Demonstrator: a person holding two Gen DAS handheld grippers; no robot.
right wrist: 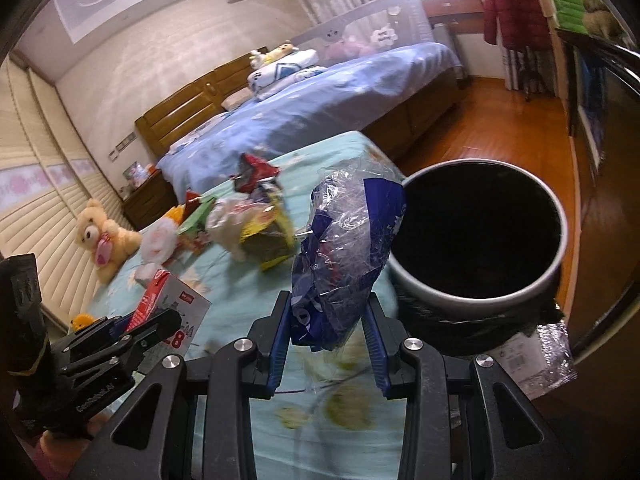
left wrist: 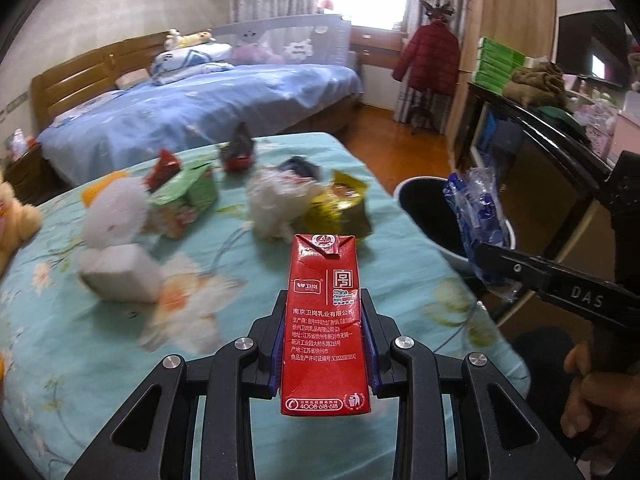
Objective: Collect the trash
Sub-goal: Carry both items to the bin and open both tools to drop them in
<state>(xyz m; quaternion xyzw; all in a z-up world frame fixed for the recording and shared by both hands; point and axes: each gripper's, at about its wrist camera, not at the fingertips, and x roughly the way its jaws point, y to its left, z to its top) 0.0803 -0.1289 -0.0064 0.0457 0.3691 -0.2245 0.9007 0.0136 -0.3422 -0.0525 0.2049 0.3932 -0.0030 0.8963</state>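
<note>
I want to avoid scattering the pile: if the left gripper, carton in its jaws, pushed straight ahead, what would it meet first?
Probably the white wad and yellow wrapper, lying just beyond the carton in the left gripper; depth is unclear.

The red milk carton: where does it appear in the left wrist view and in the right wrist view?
Left wrist view: the red milk carton stands at bottom centre, clamped in the left claw.
Right wrist view: it sits at the lower left edge, partly hidden behind that same claw.
Shared landmark: the dark trash bin beside the table, right of centre in both views.
</note>
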